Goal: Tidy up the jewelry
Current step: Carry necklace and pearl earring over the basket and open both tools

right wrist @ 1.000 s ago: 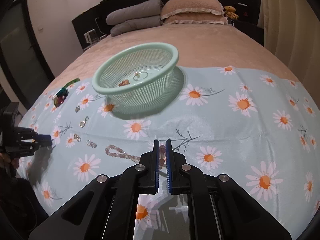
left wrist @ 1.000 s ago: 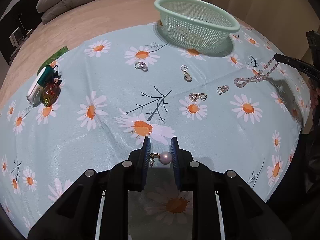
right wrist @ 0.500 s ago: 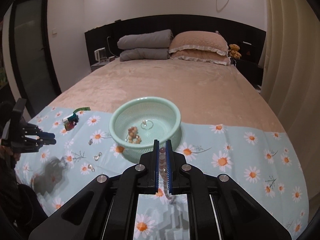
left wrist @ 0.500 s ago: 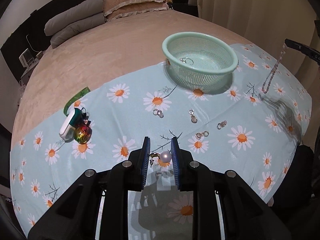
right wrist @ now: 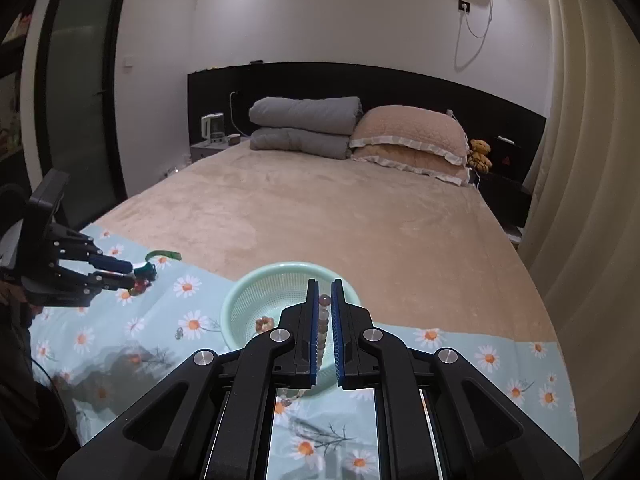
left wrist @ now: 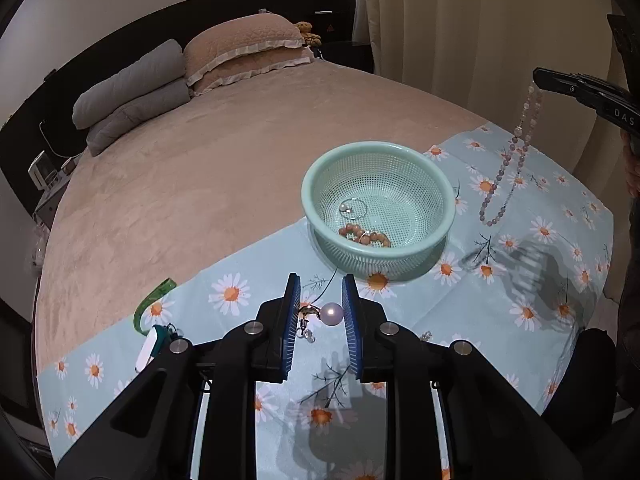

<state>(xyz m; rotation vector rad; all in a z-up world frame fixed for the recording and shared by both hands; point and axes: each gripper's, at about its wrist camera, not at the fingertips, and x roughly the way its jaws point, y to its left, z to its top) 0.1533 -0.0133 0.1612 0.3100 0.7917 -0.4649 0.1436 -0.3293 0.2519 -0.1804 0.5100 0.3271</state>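
Note:
My left gripper (left wrist: 320, 314) is shut on a pearl earring (left wrist: 331, 313) with a gold hook, held above the daisy cloth in front of the green mesh basket (left wrist: 424, 172). The basket holds a brown bead bracelet (left wrist: 364, 237) and a silver ring (left wrist: 352, 207). My right gripper (right wrist: 325, 304) is shut on a pale pink bead necklace (right wrist: 323, 322), which hangs down over the basket (right wrist: 256, 286). From the left wrist view the necklace (left wrist: 506, 170) dangles to the right of the basket, above the cloth.
The daisy cloth (left wrist: 540, 280) covers the near end of a tan bed (left wrist: 200, 160). A green bangle (left wrist: 154, 300) and a small white and green item (left wrist: 150, 346) lie at the cloth's left. A small silver piece (left wrist: 425, 335) lies beside my left gripper. Pillows (right wrist: 408, 140) sit at the headboard.
Both grippers have risen well above the cloth. The necklace has been lifted off the cloth and carried toward the basket. The left gripper still holds the pearl earring and is nearer the basket.

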